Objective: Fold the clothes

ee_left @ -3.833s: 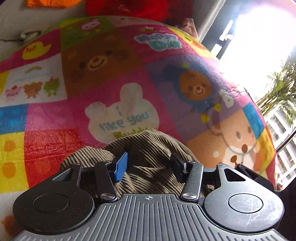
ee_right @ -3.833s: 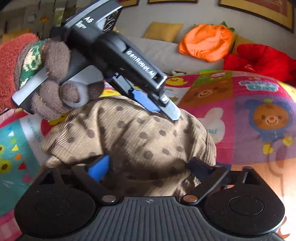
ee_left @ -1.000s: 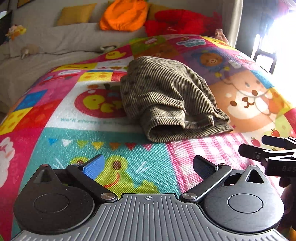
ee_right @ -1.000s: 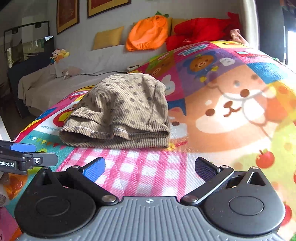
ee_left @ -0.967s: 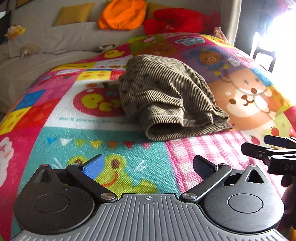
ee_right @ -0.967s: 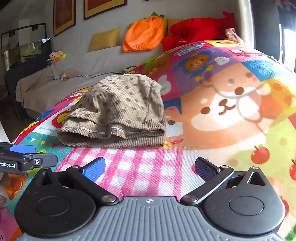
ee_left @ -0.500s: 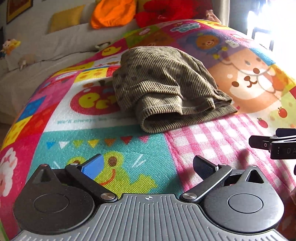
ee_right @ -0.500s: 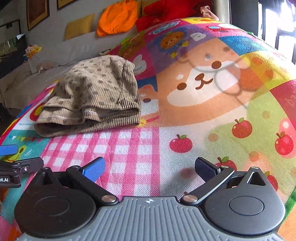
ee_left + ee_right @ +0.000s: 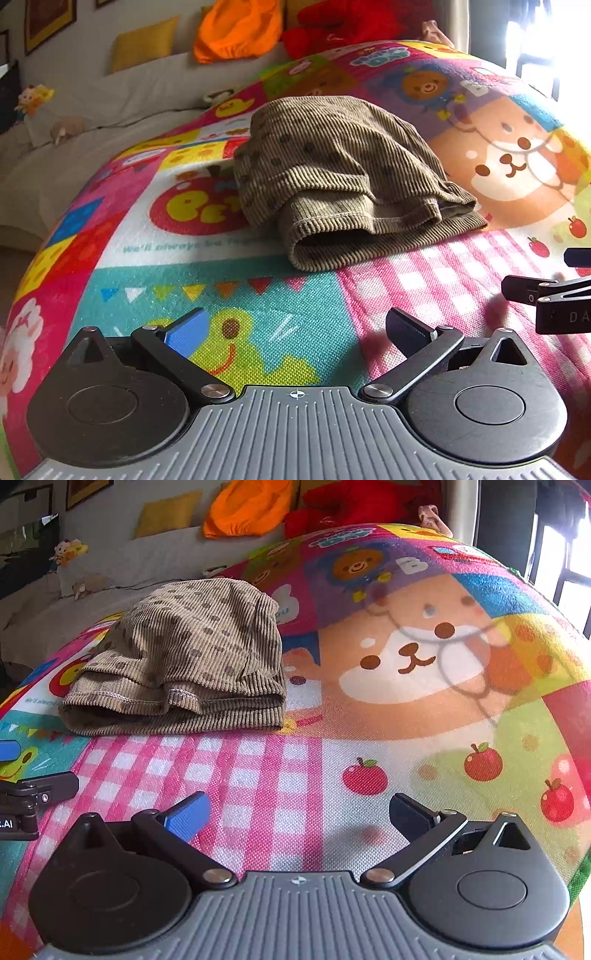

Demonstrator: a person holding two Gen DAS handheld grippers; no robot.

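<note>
A brown corduroy garment with dark dots (image 9: 343,177) lies folded in a compact bundle on the colourful cartoon play mat (image 9: 229,291). It also shows in the right wrist view (image 9: 188,657), at the left. My left gripper (image 9: 295,328) is open and empty, over the mat, well short of the garment. My right gripper (image 9: 295,812) is open and empty over the pink checked patch (image 9: 236,771), to the right of the garment. The right gripper's tips show at the right edge of the left wrist view (image 9: 546,291); the left gripper's tips show at the left edge of the right wrist view (image 9: 37,786).
A grey sofa (image 9: 122,96) stands behind the mat with a yellow cushion (image 9: 144,42), an orange bundle (image 9: 240,27) and a red plush (image 9: 351,22). Small soft toys (image 9: 35,98) lie at the left. A bright window (image 9: 554,40) is at the right.
Both grippers have let go of the garment and pulled back from it. It now lies folded on the mat. In the last half second both views shifted only slightly.
</note>
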